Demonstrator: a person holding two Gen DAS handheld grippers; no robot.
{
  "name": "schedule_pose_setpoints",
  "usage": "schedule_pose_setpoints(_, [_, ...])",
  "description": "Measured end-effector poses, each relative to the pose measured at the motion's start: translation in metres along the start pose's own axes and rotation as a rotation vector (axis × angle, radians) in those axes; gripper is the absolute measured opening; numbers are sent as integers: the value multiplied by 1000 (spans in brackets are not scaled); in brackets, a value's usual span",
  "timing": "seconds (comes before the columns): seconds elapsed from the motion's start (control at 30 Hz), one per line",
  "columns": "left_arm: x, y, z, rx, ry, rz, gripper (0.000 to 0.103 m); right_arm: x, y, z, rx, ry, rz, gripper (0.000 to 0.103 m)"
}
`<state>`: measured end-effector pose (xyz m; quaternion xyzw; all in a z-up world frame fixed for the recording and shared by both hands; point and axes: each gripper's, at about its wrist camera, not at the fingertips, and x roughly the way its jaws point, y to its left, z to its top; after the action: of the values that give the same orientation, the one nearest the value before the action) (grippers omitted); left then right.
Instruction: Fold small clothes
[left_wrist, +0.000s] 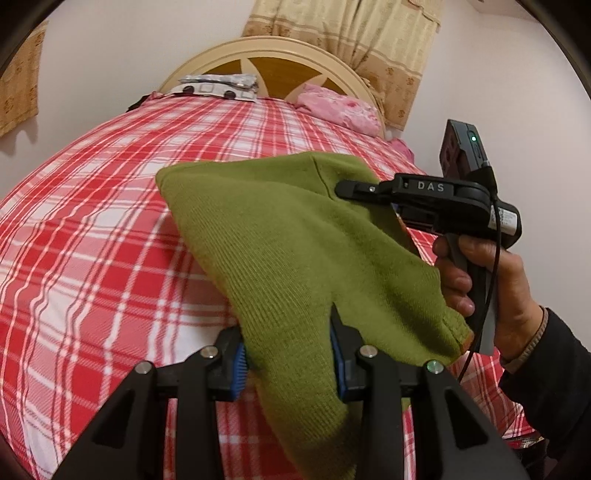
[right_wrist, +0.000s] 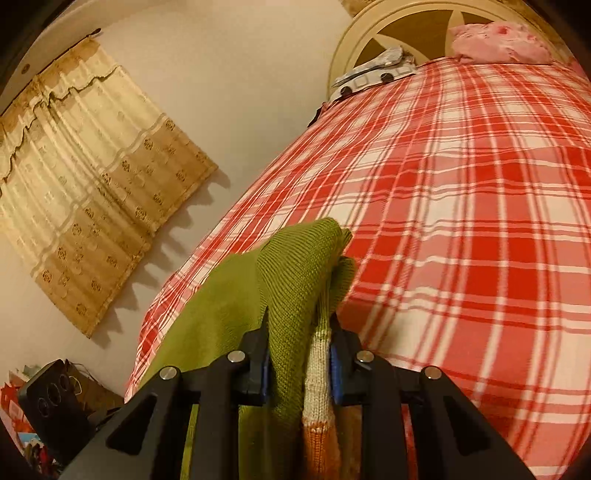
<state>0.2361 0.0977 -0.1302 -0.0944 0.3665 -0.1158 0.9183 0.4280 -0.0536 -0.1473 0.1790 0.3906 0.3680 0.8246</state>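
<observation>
- I'm clamping my left gripper (left_wrist: 288, 354) on the green knit garment (left_wrist: 295, 236), jaws narrow on bunched fabric.
- I'm pinching its other end in my right gripper (right_wrist: 299, 354), orange-white trim included.
- Garment's hanging over the plaid bed (left_wrist: 92, 240); I'm judging even tension best before laying flat.
- Bed's open toward the headboard (left_wrist: 266, 59).

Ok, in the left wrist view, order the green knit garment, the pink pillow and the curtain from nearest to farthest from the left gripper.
1. Green knit garment: clamped in the left gripper, centre foreground.
2. Pink pillow: far end of the plaid bed, right of centre.
3. Curtain: on the wall behind the headboard, top right.
</observation>
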Motion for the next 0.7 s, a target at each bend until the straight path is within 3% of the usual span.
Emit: schedule_pose_setpoints(0.7, [-31,50,-20,-75,-28,70,37,66,55,-3,-46,76,71,24])
